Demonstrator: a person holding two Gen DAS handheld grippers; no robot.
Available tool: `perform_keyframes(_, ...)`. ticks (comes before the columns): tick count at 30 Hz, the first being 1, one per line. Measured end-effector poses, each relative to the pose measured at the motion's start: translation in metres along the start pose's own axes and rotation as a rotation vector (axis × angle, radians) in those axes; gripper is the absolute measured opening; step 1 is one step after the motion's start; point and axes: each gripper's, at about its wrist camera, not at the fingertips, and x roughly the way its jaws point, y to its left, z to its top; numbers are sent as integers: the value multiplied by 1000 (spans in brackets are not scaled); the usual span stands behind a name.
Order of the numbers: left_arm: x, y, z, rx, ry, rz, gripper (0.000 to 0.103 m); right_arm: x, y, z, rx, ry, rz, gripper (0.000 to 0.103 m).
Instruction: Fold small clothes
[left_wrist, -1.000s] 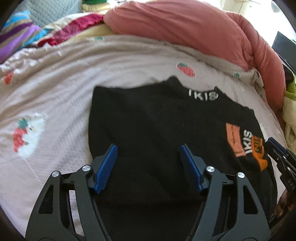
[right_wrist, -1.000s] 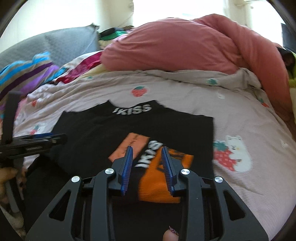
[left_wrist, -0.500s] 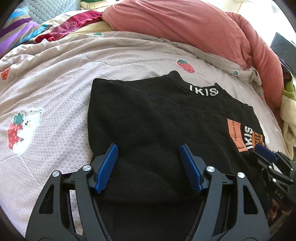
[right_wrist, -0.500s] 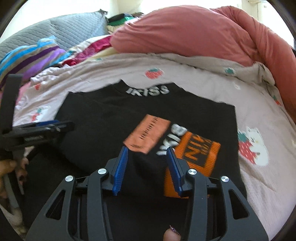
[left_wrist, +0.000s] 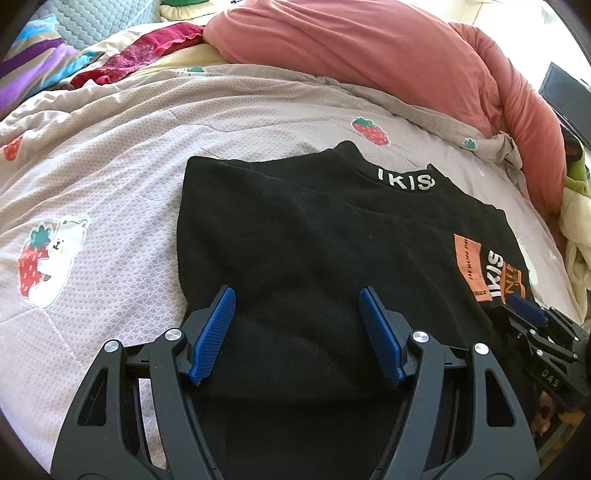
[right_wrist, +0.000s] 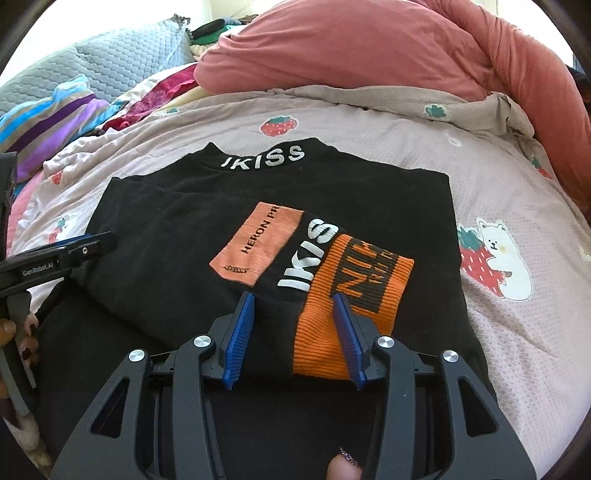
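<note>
A black sweater (left_wrist: 303, 236) with a white "IKISS" collar lies flat on the bed, its sleeves folded in. It also shows in the right wrist view (right_wrist: 177, 236), where an orange cuff (right_wrist: 351, 295) and an orange patch (right_wrist: 258, 243) lie on top. My left gripper (left_wrist: 297, 332) is open and empty, its fingers over the sweater's lower left part. My right gripper (right_wrist: 293, 332) is open and empty, its fingers on either side of the folded sleeve near the orange cuff. Each gripper also shows at the edge of the other's view.
The bed is covered by a beige quilt (left_wrist: 110, 177) with strawberry and bear prints. A bunched pink duvet (left_wrist: 369, 55) lies along the far side and right. Striped and red fabrics (left_wrist: 44, 62) pile at the far left. A grey quilted cushion (right_wrist: 122, 62) is behind.
My right gripper has opened wider and let go of the orange-cuffed sleeve, which now lies on the sweater. Both grippers have drawn slightly closer over the sweater.
</note>
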Motion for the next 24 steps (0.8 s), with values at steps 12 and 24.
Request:
perform_keyframes(12,-3,-3,-2,-2,-6,9,62,-18,-3,1,22,-35,21,58)
perform_keyframes(24,-11,-3,-4,-5,-11,9,63,-35,-4,5,24,-77,16,78)
